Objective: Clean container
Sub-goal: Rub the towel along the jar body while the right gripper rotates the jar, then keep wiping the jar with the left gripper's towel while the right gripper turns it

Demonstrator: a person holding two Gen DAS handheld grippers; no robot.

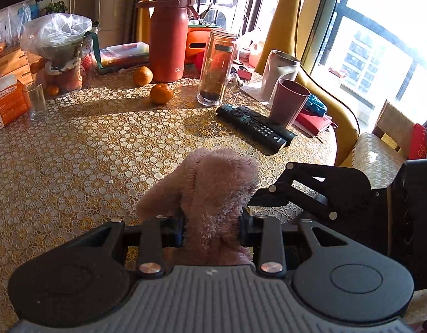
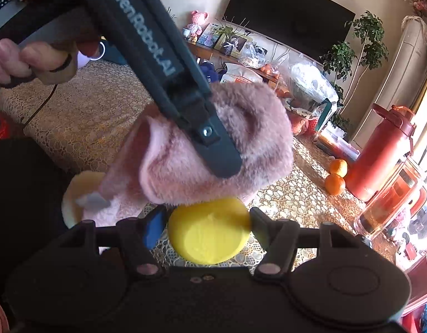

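A round bench covered in a gold, flower-patterned lace cloth filled the left wrist view, lit by strong sun from tall windows at the right. From left to right it carried an orange-and-white box, an empty drinking glass, a bowl lined with a clear plastic bag, two oranges, a tall red flask, a clear jar, two black remote controls and a dark pink cup. A cushioned chair stood past the bench edge.

The left gripper had its fingers clamped on a fluffy pink cloth, which rose in a bunch above them. The right gripper's linkage showed just beside it.

In the right wrist view, a dark television and leafy plants lined the far wall. The right gripper had its fingers closed on a yellow container, round and smooth, held just above the bench. The pink cloth hung directly over it, touching its upper edge. A person's hand gripped the left tool's handle at top left.

The container's far rim was hidden by the cloth, and its inside could not be seen. A pale yellow round shape at the left was half covered and hard to identify.
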